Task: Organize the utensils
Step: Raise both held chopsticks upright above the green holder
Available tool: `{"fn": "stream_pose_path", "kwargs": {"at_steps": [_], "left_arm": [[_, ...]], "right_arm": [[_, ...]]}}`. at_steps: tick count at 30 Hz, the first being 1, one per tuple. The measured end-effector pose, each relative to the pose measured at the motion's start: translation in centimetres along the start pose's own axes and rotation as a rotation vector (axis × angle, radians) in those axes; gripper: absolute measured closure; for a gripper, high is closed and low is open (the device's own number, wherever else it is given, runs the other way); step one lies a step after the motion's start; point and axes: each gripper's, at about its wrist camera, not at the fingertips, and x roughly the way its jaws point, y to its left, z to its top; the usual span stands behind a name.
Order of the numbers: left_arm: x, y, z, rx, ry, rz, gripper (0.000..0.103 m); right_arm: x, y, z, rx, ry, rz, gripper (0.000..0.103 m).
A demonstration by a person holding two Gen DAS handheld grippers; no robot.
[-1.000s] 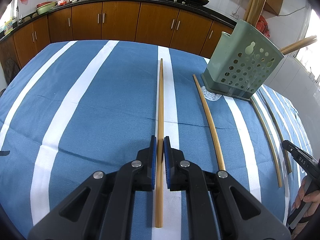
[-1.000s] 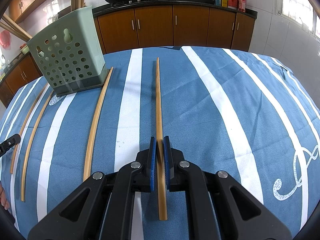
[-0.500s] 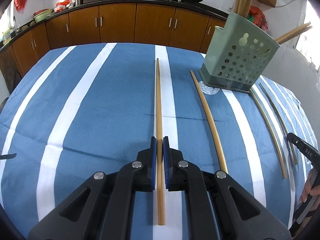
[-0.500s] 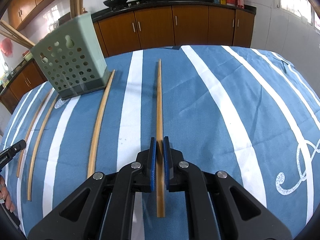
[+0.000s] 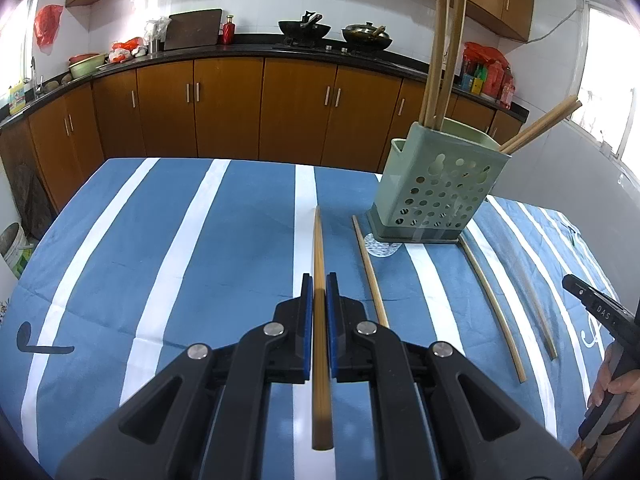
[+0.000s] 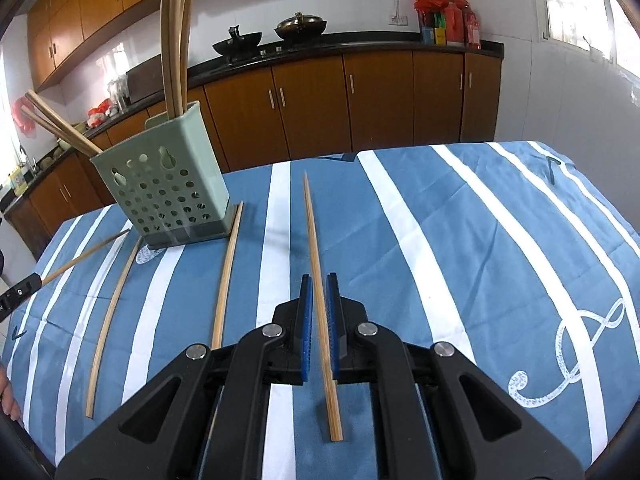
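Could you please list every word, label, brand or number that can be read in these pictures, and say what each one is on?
"DAS": white letters on the black finger of the right gripper, at the edge of the left wrist view; any further letters are cut off.
Labels on the bottles and packets on the counter: too small and blurred to read.
The blue striped tablecloth bears only white curling ornaments, not letters.

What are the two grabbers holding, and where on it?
Each holds one chopstick near its thick end: left gripper a chopstick, right gripper another chopstick.
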Motion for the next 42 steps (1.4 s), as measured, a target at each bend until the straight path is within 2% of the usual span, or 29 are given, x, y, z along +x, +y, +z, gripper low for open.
{"fn": "stream_pose_path", "kwargs": {"at_steps": [6,8,13,15,17,20,24,33,37,42], "left_arm": [[0.4,0.0,-0.4,0.0,0.019,-0.001,0.095],[0.7,0.1,-0.6,-0.003,0.029,0.0,0.095],[1.4,0.3,-1.5,-0.008,0.057,0.001,0.095],[1.7,0.3,-1.7,-0.01,0.067,0.002,0.095],[2.0,0.2,-1.9,-0.012,0.075,0.003,0.095],[1.8,0.2,-1.8,-0.015,0.067,0.001,0.095],[0.6,0.4,-0.9,-0.019,0.026,-0.001,0.095],[-4.0,0.3,2.6,-0.026,-0.134,-0.021,0.095],[-5.7,-0.2,4.0,-0.012,-0.193,-0.025,0.095],[-6.8,-0.4,5.4,-0.001,-0.229,-0.027,0.096]], "right_arm": [[1.7,-0.3,-1.1,-0.009,0.087,-0.008,0.093],[2.4,-0.5,-1.6,-0.013,0.113,-0.025,0.079],[3.5,-0.9,-2.8,-0.021,0.165,-0.039,0.077],[3.4,-0.5,-3.0,-0.048,0.154,-0.052,0.078],[3.4,-0.3,-3.0,-0.064,0.155,-0.054,0.094],[3.4,-0.2,-2.7,-0.074,0.158,-0.06,0.095],[1.5,-0.6,-1.4,-0.038,0.078,-0.048,0.095],[-4.7,-1.0,2.9,0.021,-0.161,-0.004,0.095],[-5.9,-0.8,3.8,0.02,-0.209,0.004,0.095],[-7.2,-0.5,4.7,0.024,-0.257,0.029,0.095]]}}
